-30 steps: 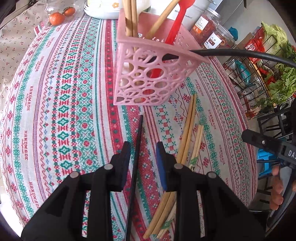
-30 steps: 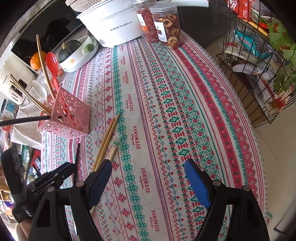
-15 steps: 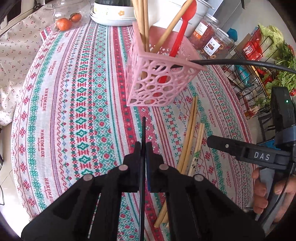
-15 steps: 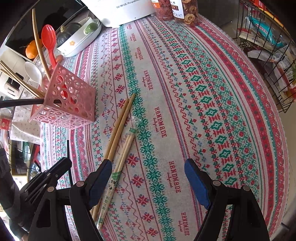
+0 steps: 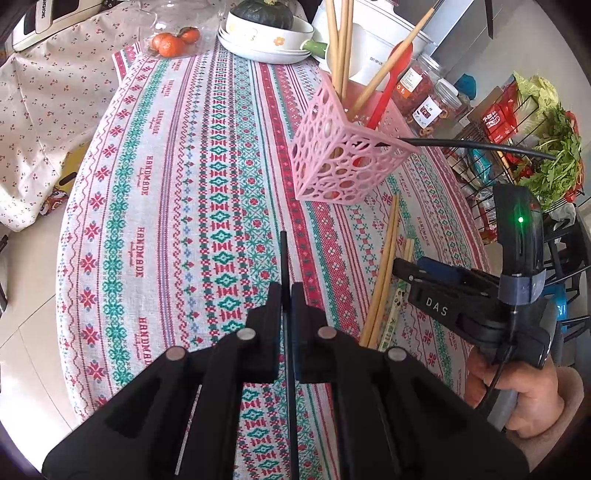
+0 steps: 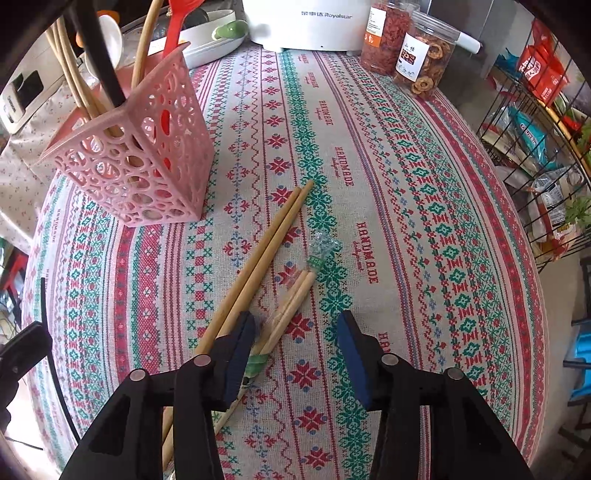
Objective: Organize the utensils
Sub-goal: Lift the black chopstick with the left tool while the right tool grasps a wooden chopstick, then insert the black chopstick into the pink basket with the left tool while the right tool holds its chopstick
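My left gripper (image 5: 286,295) is shut on a thin black chopstick (image 5: 283,258) and holds it above the patterned tablecloth; its tip points toward the pink openwork utensil basket (image 5: 343,166). The basket (image 6: 140,173) holds wooden chopsticks and a red spoon (image 5: 391,81). A pair of long wooden chopsticks (image 6: 255,258) and a wrapped shorter pair (image 6: 291,302) lie on the cloth. My right gripper (image 6: 295,343) is open, low over the wrapped pair, its left finger beside the long pair. It also shows in the left wrist view (image 5: 443,291).
A white cooker (image 6: 306,22), two jars of dried fruit (image 6: 417,55) and a bowl with a squash (image 5: 266,33) stand at the table's far side. Oranges (image 5: 170,42) lie at the far left. A wire rack with packets and greens (image 6: 535,129) stands right of the table.
My left gripper closed on the black chopstick and lifted it, pulling back from the basket. My right gripper moved left and down over the wooden chopsticks, narrowing somewhat.
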The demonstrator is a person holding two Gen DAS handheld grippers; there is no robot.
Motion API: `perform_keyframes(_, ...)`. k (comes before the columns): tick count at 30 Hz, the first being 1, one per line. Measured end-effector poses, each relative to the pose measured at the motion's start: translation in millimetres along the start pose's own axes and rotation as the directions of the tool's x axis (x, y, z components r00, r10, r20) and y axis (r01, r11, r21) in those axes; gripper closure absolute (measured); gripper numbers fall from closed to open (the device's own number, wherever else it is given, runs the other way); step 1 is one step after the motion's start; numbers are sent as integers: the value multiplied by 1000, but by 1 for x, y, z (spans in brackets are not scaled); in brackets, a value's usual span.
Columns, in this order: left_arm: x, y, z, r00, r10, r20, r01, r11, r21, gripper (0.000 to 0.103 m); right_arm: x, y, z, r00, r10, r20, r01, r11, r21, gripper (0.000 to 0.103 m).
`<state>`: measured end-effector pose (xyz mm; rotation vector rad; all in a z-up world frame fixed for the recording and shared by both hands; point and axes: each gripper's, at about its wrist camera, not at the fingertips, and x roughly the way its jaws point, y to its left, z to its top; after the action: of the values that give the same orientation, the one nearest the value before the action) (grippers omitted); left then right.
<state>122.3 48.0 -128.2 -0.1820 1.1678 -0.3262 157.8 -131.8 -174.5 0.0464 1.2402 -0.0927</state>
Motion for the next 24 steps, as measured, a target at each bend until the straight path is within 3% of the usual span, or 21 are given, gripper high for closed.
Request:
perform_keyframes(6,-19,1,-3,999,-16,42,17,1000,-12,97,-3,-8,-3,996,85,-8,-85,996,-10,95)
perform_keyframes(13,-53,2,-3,989,-40,143,45,999,-26,98,-11,-56,-1,972,234,29,-236,967,96,98)
perform_keyframes(19,-84,-9,-1,969,-58,240,55,998,18,98,-57,-88,2,937,301,177,-323,939,116,98)
perform_keyframes(24,-110,-20,2,938,-61,341,43,997,59,98,-99,-100,0,897,328,295,-368,925,90,98)
